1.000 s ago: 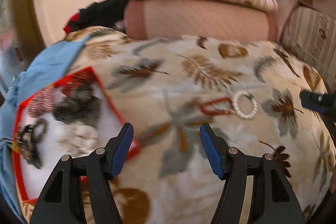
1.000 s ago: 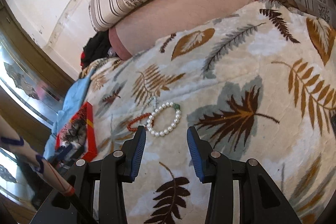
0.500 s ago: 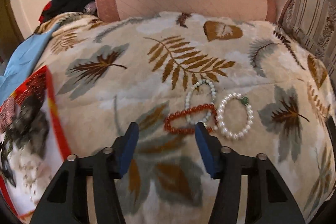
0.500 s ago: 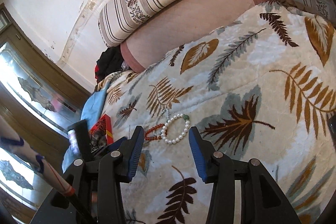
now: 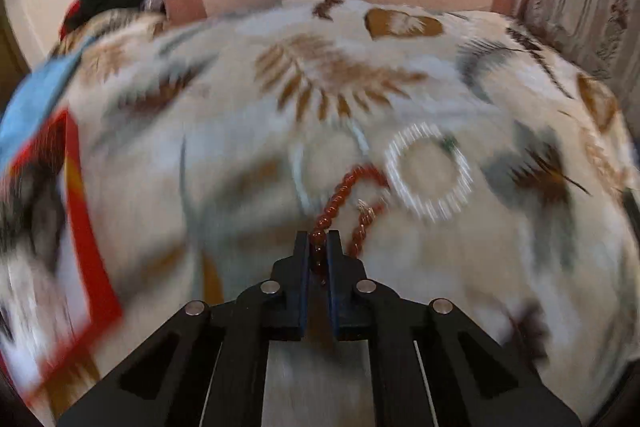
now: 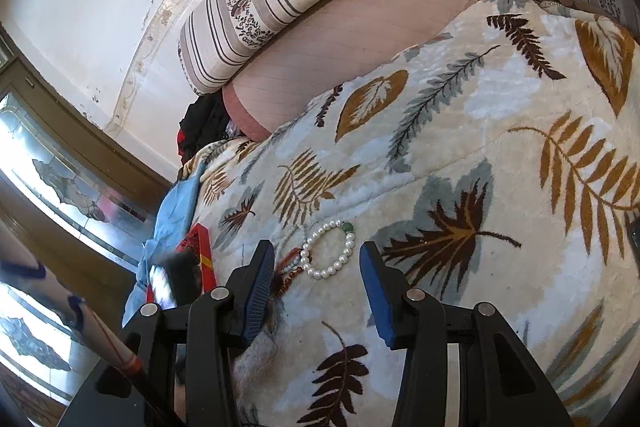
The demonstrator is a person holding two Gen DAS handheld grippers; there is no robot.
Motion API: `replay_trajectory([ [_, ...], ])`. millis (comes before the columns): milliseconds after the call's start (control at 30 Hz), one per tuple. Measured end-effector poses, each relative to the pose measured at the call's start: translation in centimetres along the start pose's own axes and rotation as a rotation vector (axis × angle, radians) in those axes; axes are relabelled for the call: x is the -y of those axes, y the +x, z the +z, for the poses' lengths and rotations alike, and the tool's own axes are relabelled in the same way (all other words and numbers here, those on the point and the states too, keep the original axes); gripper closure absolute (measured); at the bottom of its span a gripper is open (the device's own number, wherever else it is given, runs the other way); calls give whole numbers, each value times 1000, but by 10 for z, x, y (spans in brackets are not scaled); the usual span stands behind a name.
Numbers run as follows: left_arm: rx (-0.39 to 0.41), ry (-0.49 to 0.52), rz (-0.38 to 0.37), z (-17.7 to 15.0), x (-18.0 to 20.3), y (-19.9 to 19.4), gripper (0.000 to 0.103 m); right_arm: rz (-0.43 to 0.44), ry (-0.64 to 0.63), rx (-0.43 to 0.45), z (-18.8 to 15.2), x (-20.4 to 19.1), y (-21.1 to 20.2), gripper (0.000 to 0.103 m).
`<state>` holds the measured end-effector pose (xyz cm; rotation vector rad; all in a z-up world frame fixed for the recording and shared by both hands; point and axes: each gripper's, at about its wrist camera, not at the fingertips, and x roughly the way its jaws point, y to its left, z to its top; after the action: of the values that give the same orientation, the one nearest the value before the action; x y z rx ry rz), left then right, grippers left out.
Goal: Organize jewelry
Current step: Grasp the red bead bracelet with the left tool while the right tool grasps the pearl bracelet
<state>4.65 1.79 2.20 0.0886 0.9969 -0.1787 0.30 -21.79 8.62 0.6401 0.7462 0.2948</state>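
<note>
The red bead bracelet (image 5: 344,195) lies on the leaf-print blanket (image 5: 400,87) of the bed, its near end pinched between the pads of the left hand-held gripper (image 5: 318,247). The rest of the strand trails away toward twelve o'clock and loops round at one o'clock, just beside the white pearl bracelet (image 5: 426,173). A thinner pale bracelet (image 5: 298,179) lies under it at eleven o'clock; the blur hides whether the two are tangled.

The step in hand looks like lifting the red strand to carry it to the red tray (image 5: 84,227) at nine o'clock. Doing it well probably means raising slowly and straight, so the loop slides free without dragging its neighbours, and keeping the pinch firm on the beads.

The left hand-held gripper's jaws have just been closing and now stand clamped on the red beads. The right hand-held gripper (image 6: 316,279) stands partly apart and empty above the blanket, the pearl bracelet showing between its fingers.
</note>
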Motion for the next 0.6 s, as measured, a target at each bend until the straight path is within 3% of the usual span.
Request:
replay_trajectory([
  [100,23,3,-32,-37,-2,-35,96,-8,-21,-19,-4,-4,7,54],
  [200,73,-23,-68,-52,-13,-57,96,-27,-44,-48,-9,-9,22,54],
  [267,130,-44,-95,-49,-23,-72,96,-34,-64,-71,-11,-13,35,55],
  [400,231,-23,-55,-38,-32,-93,96,-46,-100,-131,-14,-22,70,55],
  [467,241,-30,-76,-35,-38,-94,96,-50,-109,-164,-18,-25,87,55],
  [600,245,-31,-80,-35,-47,-94,96,-107,-243,-228,-30,-47,129,60],
])
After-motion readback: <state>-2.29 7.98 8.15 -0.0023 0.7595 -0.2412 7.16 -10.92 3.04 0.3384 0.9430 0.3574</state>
